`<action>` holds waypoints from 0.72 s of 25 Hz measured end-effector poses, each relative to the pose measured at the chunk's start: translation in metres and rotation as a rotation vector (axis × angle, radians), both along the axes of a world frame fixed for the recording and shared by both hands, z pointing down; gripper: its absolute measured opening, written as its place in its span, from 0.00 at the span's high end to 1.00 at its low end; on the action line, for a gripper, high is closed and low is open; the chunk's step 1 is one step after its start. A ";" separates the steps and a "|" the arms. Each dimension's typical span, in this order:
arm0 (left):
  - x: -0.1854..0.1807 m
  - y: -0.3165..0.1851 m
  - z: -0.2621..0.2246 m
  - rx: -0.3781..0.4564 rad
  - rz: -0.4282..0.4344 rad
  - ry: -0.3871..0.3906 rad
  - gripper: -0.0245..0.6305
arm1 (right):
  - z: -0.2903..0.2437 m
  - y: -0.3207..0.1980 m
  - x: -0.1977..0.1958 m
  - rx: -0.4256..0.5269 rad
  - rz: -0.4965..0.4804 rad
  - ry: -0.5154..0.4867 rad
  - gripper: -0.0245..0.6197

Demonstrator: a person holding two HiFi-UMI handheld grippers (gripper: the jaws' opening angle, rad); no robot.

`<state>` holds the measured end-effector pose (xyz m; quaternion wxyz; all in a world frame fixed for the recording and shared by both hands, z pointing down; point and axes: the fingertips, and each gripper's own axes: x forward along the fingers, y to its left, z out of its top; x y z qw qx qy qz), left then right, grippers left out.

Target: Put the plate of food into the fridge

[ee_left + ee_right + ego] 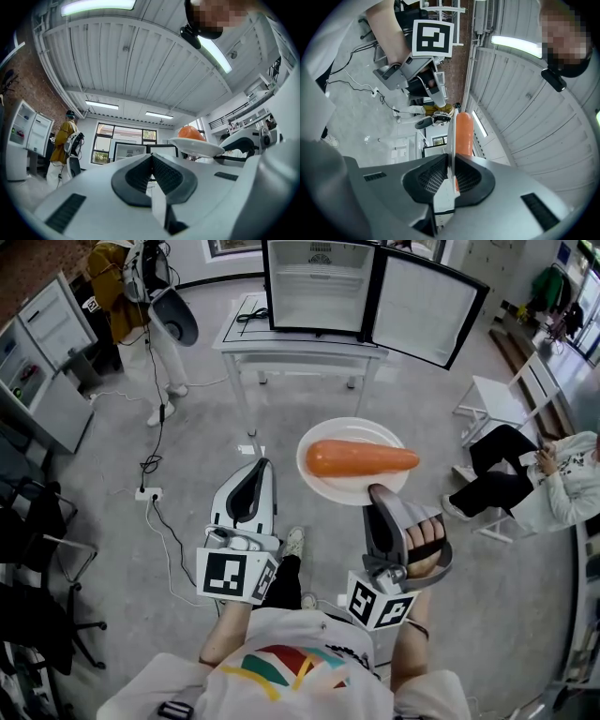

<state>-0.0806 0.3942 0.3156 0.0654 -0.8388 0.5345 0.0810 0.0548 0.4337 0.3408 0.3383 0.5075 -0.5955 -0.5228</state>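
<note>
A white plate point(323, 482) carrying a long orange carrot point(361, 458) hangs in the air in front of me. My right gripper point(380, 491) is shut on the plate's near rim. In the right gripper view the plate point(450, 136) stands edge-on between the pads, with the carrot point(464, 133) beside it. My left gripper point(261, 467) floats to the left of the plate, apart from it; its pads meet with nothing between them point(151, 157). The small fridge point(319, 287) stands on a white table point(300, 345) ahead, its door point(427, 306) swung open to the right.
A seated person point(539, 479) and a white chair point(497, 399) are at the right. Another person point(150, 296) with gear stands at the far left by cabinets point(42, 362). Cables and a power strip point(150, 493) lie on the floor at the left.
</note>
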 end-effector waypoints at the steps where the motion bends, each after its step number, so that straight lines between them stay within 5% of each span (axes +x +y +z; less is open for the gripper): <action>1: 0.001 -0.006 -0.001 0.004 0.009 0.005 0.95 | 0.000 -0.003 -0.001 0.003 -0.001 -0.003 0.90; 18: -0.012 -0.135 -0.028 0.053 0.010 0.022 0.95 | -0.014 -0.128 -0.003 0.007 0.019 0.005 0.90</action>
